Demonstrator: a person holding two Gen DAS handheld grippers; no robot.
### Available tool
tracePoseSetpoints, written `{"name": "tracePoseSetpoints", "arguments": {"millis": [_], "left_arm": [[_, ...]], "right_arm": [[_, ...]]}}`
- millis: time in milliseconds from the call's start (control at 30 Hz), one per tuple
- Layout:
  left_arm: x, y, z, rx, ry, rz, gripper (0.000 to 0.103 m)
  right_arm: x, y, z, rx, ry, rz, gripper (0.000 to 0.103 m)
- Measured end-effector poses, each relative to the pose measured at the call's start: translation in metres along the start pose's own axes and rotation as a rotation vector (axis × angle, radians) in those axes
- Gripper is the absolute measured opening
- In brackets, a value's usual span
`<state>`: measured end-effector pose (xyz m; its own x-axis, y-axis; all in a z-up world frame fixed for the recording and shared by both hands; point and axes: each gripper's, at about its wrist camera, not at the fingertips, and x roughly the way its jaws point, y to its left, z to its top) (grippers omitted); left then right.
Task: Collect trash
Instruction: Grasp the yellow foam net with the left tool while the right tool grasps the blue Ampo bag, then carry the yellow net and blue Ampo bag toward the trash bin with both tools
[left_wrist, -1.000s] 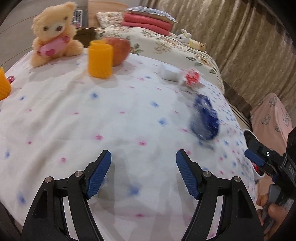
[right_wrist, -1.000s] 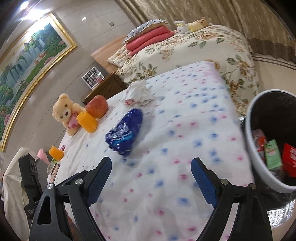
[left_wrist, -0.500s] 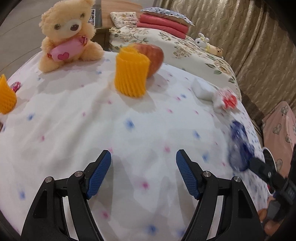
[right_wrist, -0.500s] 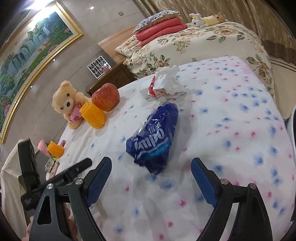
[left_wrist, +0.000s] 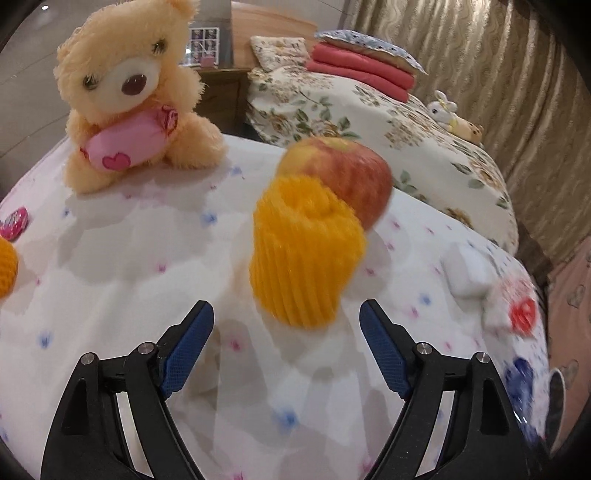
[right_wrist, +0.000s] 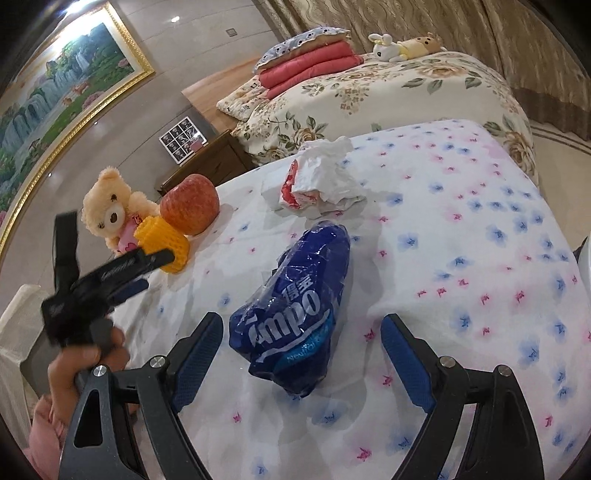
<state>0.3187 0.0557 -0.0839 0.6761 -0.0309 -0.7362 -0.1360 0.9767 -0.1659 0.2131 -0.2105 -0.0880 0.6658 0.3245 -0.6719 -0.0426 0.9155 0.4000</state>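
Both grippers are closer to their targets. Left gripper, spread and empty, faces orange foam net touching apple's front: light, squashy; pinch mid-body. Right gripper, also spread, straddles blue wrapper right of apple: crinkly, slippery; pinch across its middle.

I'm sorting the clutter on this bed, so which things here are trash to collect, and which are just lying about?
Trash:
- blue wrapper, between the open right gripper fingers
- crumpled tissue
- orange foam sleeve, ahead of the open left gripper

Lying about:
- teddy bear
- apple
- pillows
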Motion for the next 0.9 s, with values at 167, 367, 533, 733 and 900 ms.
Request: {"name": "tracePoseSetpoints", "arguments": {"millis": [167, 367, 533, 733, 900], "left_arm": [[0.009, 0.001, 0.006, -0.009, 0.001, 0.006, 0.06], [-0.001, -0.007, -0.002, 0.042, -0.02, -0.039, 0.027], [-0.031, -0.026, -0.031, 0.126, -0.026, -0.09, 0.025], [-0.068, -0.049, -0.079, 0.147, 0.009, -0.176, 0.025], [-0.094, -0.073, -0.107, 0.164, 0.042, -0.27, 0.025]], "right_arm": [[0.003, -0.001, 0.004, 0.008, 0.001, 0.0, 0.088], [0.005, 0.001, 0.005, -0.01, 0.007, -0.009, 0.063], [-0.009, -0.001, 0.0, -0.034, -0.018, 0.011, 0.051], [-0.032, -0.014, -0.008, -0.036, -0.033, 0.032, 0.051], [-0.05, -0.027, -0.016, -0.046, -0.039, -0.003, 0.051]]}}
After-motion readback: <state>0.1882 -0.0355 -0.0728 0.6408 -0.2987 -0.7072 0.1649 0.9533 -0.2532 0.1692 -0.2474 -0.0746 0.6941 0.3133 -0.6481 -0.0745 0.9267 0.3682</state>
